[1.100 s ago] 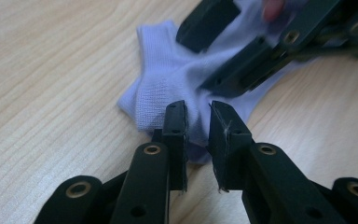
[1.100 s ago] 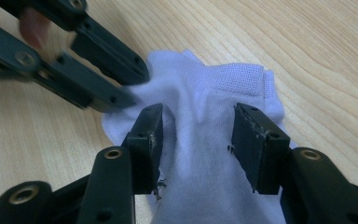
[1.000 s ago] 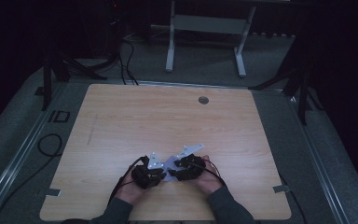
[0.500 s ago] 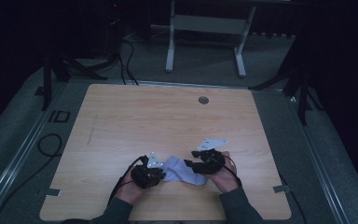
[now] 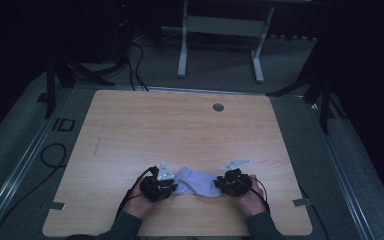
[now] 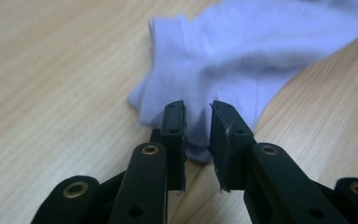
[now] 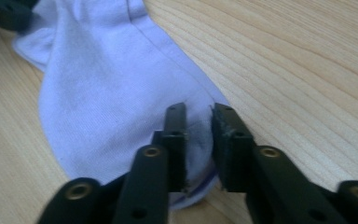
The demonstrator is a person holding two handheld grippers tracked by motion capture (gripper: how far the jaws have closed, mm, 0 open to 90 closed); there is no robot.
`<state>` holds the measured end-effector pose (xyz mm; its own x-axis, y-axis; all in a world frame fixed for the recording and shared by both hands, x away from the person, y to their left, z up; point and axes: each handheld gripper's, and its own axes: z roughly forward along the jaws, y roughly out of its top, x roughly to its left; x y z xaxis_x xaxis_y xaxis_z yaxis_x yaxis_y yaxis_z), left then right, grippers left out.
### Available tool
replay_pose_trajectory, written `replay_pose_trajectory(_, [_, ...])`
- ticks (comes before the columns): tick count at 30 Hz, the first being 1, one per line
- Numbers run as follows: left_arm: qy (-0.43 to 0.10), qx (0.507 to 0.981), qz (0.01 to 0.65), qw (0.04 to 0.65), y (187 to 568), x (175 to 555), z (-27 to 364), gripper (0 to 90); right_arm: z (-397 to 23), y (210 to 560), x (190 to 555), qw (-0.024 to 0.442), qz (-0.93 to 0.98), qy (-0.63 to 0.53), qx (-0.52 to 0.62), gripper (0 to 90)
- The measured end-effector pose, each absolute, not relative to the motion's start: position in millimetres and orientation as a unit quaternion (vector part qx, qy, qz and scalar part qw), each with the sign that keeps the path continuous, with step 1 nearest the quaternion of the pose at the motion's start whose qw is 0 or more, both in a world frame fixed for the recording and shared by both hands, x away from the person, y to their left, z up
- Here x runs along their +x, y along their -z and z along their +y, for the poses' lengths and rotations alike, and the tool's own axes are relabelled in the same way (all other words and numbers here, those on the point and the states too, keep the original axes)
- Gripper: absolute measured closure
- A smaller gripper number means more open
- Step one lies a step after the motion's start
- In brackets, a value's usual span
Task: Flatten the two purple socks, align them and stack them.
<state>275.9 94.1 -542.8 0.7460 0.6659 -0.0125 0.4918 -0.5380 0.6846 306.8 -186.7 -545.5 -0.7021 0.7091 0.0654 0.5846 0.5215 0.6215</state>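
My right gripper (image 5: 228, 183), drawn sideways, has just clamped the sock (image 5: 197, 181); my left gripper (image 5: 162, 186) pinches its other end: sock now stretched flat between 2 grips.

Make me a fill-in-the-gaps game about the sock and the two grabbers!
1. The pale sock lies on a ____ table.
2. The sock stretches between the left gripper and the ____ gripper.
3. Each gripper has ____ black jaws.

Missing words: wooden; right; two

Overhead view faces forward; both gripper views closely share the sock (image 5: 198, 182).
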Motion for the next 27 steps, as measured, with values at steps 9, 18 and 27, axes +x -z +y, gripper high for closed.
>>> replay_pose_trajectory(9, [-0.117,0.880,0.291,0.358,539.8,265.3,77.2,74.4,-185.0,547.4,306.0,0.102,0.865,-0.315,0.377,81.3])
replay_pose_trajectory(18, [-0.102,0.885,0.307,0.335,550.9,272.1,74.6,80.0,-186.7,548.3,307.4,0.097,0.864,-0.319,0.378,81.3])
replay_pose_trajectory(27, [-0.096,0.885,0.309,0.335,547.3,273.5,83.3,86.5,-187.6,548.9,308.0,0.096,0.861,-0.323,0.381,81.2])
